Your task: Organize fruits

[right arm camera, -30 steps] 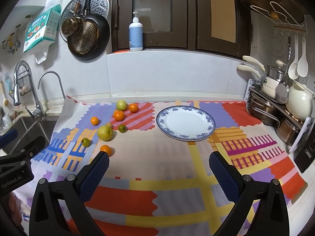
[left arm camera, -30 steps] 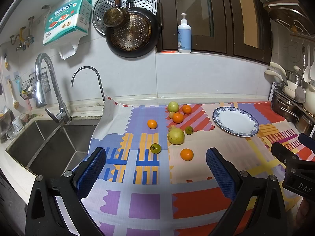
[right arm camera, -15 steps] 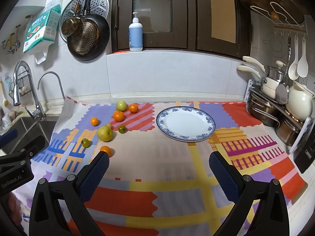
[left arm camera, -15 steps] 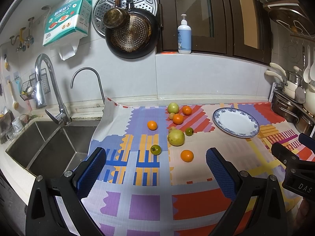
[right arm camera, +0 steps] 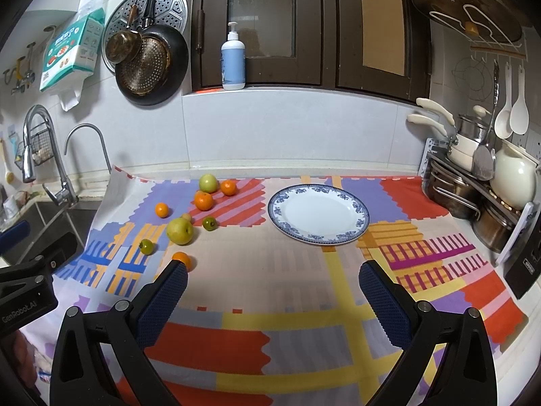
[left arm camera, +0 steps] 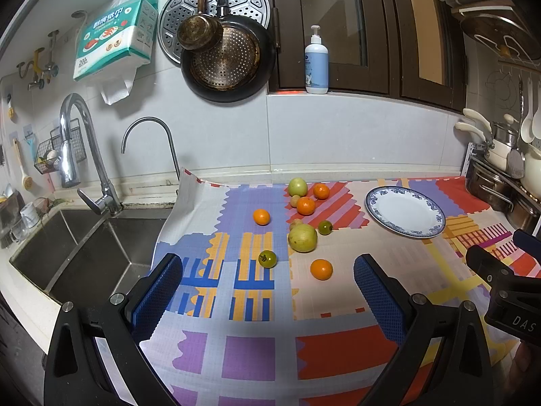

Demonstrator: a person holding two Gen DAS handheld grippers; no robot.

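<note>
Reading "GenRobot.AI" on left tongs (right arm camera: 20,233), "DAS" on right tongs (left arm camera: 520,247), both spread empty

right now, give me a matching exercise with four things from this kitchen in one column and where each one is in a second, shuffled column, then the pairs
Things
1. plate
2. soap bottle
3. frying pan
4. faucet

Places
A. hanging on the wall tiles
B. over the sink
C. on the window ledge
D. on the patterned mat, right of the fruit

Pairs: 1-D, 2-C, 3-A, 4-B
</note>
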